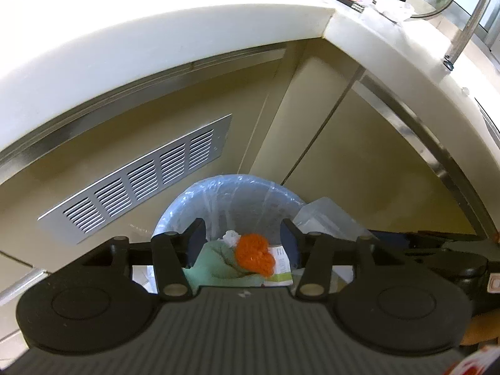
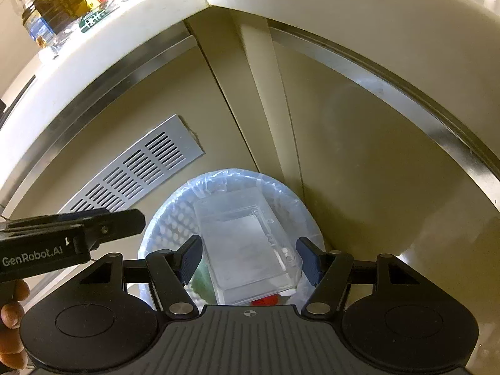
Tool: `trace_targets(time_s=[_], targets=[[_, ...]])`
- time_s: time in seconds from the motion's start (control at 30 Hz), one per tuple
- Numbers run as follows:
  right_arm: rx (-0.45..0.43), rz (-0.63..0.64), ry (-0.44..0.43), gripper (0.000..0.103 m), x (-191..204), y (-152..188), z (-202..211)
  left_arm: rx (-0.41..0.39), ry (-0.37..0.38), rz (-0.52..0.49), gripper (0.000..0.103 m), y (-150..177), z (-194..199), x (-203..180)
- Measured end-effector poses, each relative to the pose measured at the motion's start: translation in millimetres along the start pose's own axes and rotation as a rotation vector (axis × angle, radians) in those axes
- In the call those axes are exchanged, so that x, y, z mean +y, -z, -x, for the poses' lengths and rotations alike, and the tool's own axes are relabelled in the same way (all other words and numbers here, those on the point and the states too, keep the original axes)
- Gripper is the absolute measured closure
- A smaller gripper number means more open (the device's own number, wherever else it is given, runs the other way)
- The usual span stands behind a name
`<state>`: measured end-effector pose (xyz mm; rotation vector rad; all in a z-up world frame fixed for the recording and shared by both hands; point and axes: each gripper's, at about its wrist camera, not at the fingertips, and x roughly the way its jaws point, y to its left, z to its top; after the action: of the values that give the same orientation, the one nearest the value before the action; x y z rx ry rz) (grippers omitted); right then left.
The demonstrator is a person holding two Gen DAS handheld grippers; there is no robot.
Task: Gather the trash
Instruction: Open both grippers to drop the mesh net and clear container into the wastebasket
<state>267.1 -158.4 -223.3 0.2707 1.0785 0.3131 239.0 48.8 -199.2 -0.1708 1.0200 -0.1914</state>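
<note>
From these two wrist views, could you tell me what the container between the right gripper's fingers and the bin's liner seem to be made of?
Container: clear, rigid-looking moulded plastic; you see through it, and it has pressed ridges and a crisp rim. Bin liner: thin, glossy, transparent plastic film; it is wrinkled and folded over the rim, with the perforated basket showing through.

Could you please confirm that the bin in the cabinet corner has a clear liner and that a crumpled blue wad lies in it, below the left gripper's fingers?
Not quite: the crumpled wad is orange, not blue, as the left wrist view shows. The rest stands: the bin in the cabinet corner has a clear liner, and the wad lies in it, below the fingers of the left gripper.
</note>
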Motion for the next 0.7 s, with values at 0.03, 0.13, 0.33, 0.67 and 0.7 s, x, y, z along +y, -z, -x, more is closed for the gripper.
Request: trace_targets(time_s=[0.03,0.13,0.33,0.67,0.7], targets=[[0.001,0.002,0.000,0.037,1,0,0,0.006,-0.002,0.006,0.055,1,1,2],[0.003,0.004,-0.001,0.037,1,0,0,0.019,-0.014,0.023,0.055,5,3,7],[0.010,0.015,-0.009,0.037,7,2,-3,0.033,-0.033,0.057,0.055,11,8,17],[-0.008,0.031,-0.072,0.036,25,-12,-17,0.028,-0.058,0.090,0.055,18,18,31],[-0.022,0.029,-0.072,0.035,26,-14,-18,0.029,-0.060,0.091,0.055,18,19,33]])
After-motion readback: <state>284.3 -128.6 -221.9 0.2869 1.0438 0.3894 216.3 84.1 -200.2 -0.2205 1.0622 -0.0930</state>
